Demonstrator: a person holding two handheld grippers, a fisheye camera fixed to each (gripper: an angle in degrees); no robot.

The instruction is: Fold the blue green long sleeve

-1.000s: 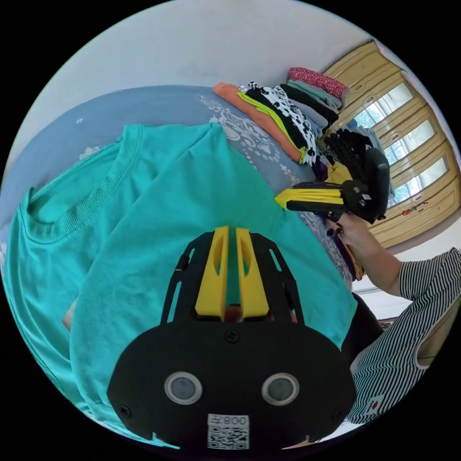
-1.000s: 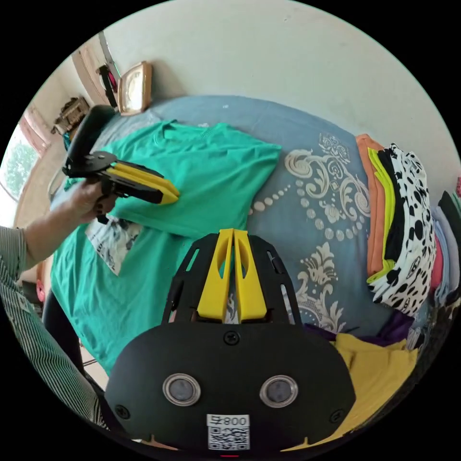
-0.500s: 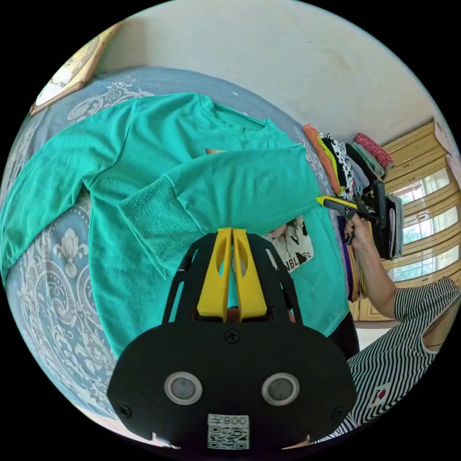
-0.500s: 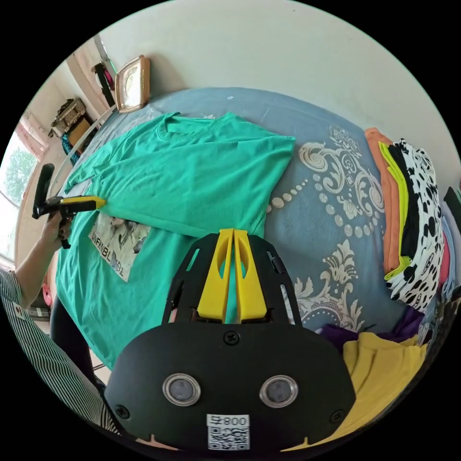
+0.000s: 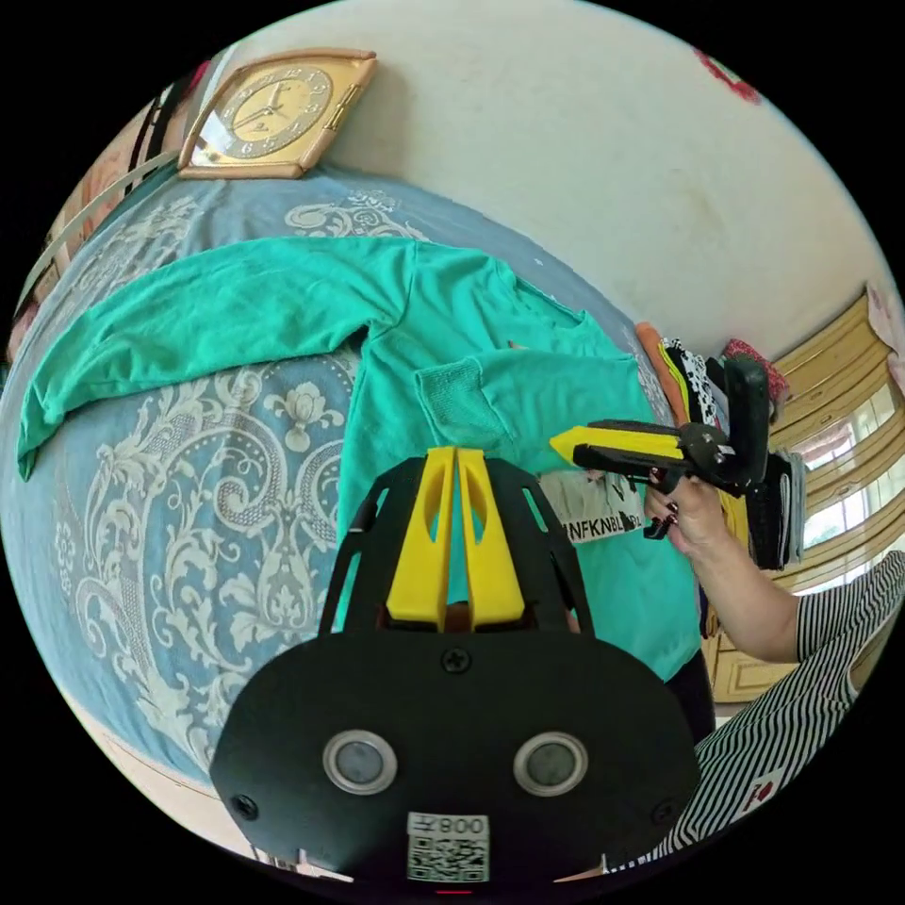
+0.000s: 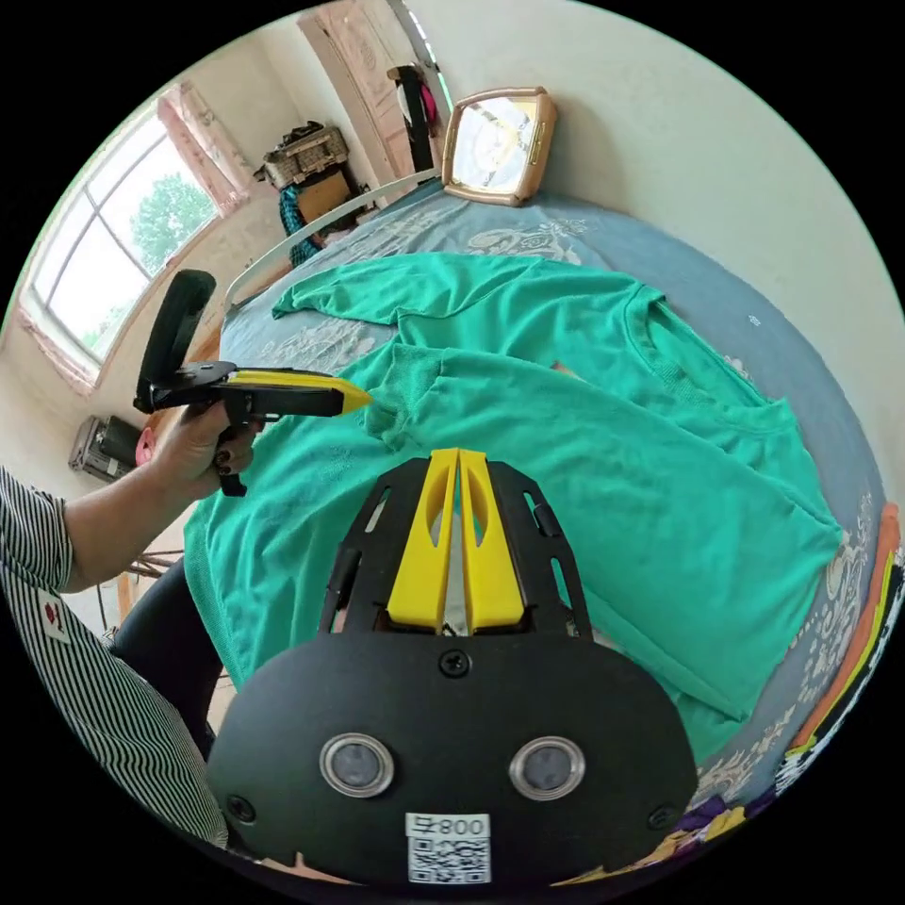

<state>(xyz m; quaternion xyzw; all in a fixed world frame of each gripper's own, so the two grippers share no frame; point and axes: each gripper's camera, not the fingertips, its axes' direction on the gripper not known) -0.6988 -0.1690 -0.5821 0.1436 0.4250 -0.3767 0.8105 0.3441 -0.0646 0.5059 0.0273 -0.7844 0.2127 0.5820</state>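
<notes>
In the left gripper view, a gold-framed wall clock leans against the wall at 11 o'clock on the blue bed with white scroll pattern. The blue green long sleeve shirt lies flat across this bed, one sleeve stretched out toward 9 o'clock, the other sleeve folded over the chest with its ribbed cuff near the centre. The left gripper, yellow-jawed on a black body, has its jaws pressed together on nothing, above the shirt's body. At 3 o'clock the right gripper, held in a hand, also looks closed and empty, its tip just over the folded sleeve. Folded clothes are stacked behind it.

The knit looks soft, light and limp; it should drape and wrinkle rather than hold shape. A sensible hold would be the outstretched sleeve's cuff, or the shoulder seam and hem together.
</notes>
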